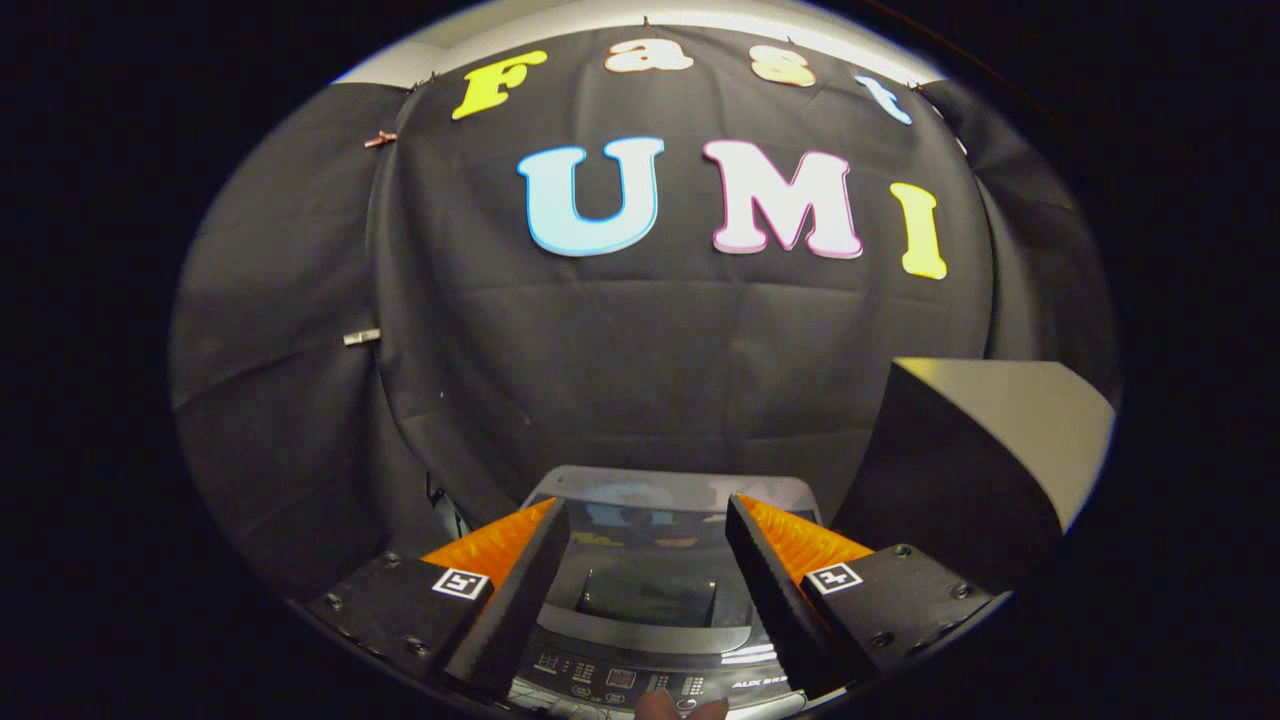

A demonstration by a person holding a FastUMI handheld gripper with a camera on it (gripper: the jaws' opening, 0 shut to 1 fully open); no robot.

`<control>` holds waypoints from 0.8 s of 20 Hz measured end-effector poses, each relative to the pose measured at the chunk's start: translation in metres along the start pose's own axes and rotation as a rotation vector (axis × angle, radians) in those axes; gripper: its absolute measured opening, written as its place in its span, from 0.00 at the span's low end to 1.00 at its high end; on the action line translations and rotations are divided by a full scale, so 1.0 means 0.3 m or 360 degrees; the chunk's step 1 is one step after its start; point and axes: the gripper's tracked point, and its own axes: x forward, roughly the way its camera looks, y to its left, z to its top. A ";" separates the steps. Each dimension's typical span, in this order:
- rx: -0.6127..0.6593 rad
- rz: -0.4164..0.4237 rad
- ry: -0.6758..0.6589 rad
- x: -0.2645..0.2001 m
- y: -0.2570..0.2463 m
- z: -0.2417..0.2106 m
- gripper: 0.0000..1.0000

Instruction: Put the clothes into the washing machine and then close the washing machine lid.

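My claw (645,525) stands wide open with nothing held, its two fingers spread apart and pointing forward and slightly down. In the gap between the fingers, just ahead and below, sits the small dark-grey top-loading washing machine (640,640); its tinted glossy lid (660,500) is raised and leans back beyond my fingertips, mirroring the cloth wall, and under it the dark tub opening (650,597) lies straight along my line of reach. Nearest to me, beneath the finger bases, runs the machine's control strip of small buttons (625,683), its long axis crosswise to my fingers. I cannot make out any clothes, neither in my grip nor around the machine, and the tub is too dark to say whether anything lies inside, so I judge the loading step is either not begun or hidden from me. The move that matters is forward and down into the opening, or up and over the lid's far edge to pull it shut. To the right of my right finger a black box with a pale top face (985,470) stands close beside the machine and narrows that side; the left side looks freer, with the black cloth wall (600,360) beyond.
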 end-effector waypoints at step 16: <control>-0.0055 -0.0058 -0.0408 -0.557 -0.115 0.274 0.97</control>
